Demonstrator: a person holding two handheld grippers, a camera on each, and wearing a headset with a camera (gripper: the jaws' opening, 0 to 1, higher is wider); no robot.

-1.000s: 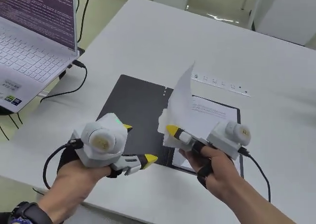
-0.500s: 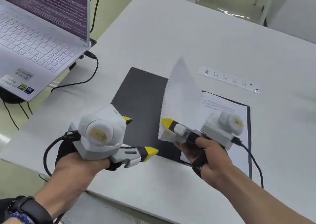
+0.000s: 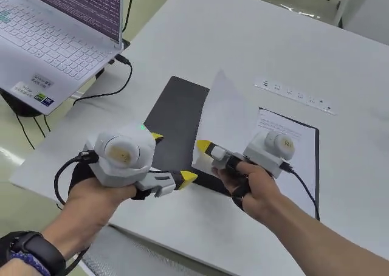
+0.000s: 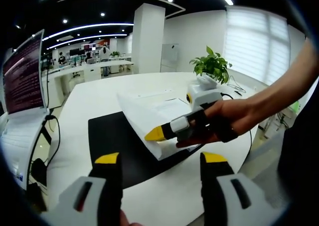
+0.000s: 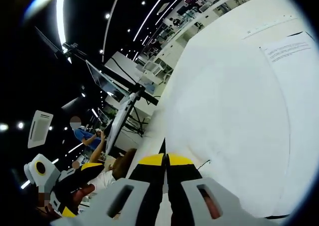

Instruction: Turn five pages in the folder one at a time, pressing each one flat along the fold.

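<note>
Spreading across the head view is a white table [image 3: 243,39] in a lit open office, with a potted plant [image 4: 212,65] by the windows. A laptop [image 3: 55,39] sits at 10 o'clock and a power strip [image 3: 295,95] at 2 o'clock. The black folder [image 3: 173,115] lies open at centre. The right gripper [image 3: 205,147], jaws pinched together on the lower edge of a white page [image 3: 228,121], holds it lifted, and the sheet rises toward 12 o'clock from the tips. The left gripper [image 3: 171,157] hovers at 8 o'clock of the page, jaws spread wide, gripping nothing. Compared with a second ago, the page leans further toward 9 o'clock, over the folder's bare cover.
</note>
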